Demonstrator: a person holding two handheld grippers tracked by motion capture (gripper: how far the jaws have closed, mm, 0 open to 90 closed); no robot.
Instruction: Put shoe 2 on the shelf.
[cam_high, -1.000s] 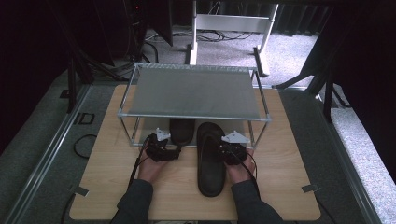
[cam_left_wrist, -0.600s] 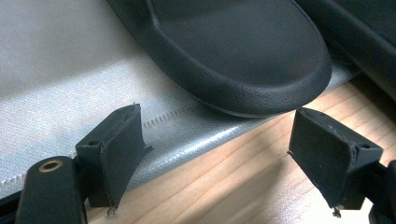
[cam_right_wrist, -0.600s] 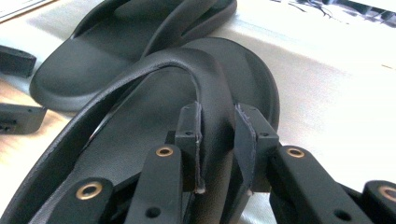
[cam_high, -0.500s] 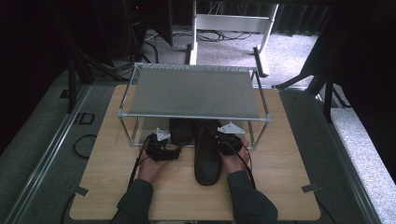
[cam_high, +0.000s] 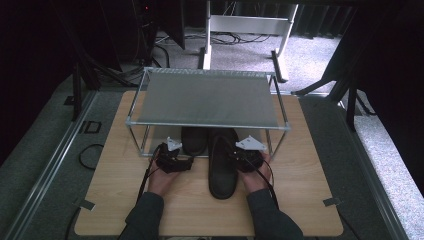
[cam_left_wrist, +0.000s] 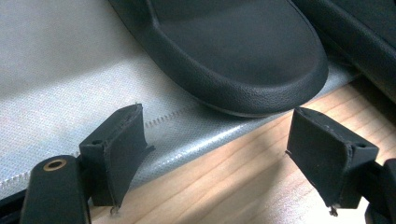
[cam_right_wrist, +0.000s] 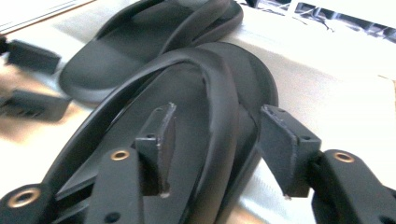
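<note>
So the right gripper (cam_right_wrist: 212, 149) has just been opening its jaws, and they now straddle the strap of the right slipper (cam_high: 222, 162) without pinching it. That slipper sits half under the rack (cam_high: 207, 100), heel sticking out toward 6 o'clock. The left slipper (cam_high: 194, 140) is tucked further in at its 9 o'clock, with the left gripper (cam_left_wrist: 219, 158) open and empty right behind its heel.

Dim room, light falling from above onto the table (cam_high: 300, 200); the rack (cam_high: 207, 100) shadows beneath. Right gripper view glares white and blurs up close.
</note>
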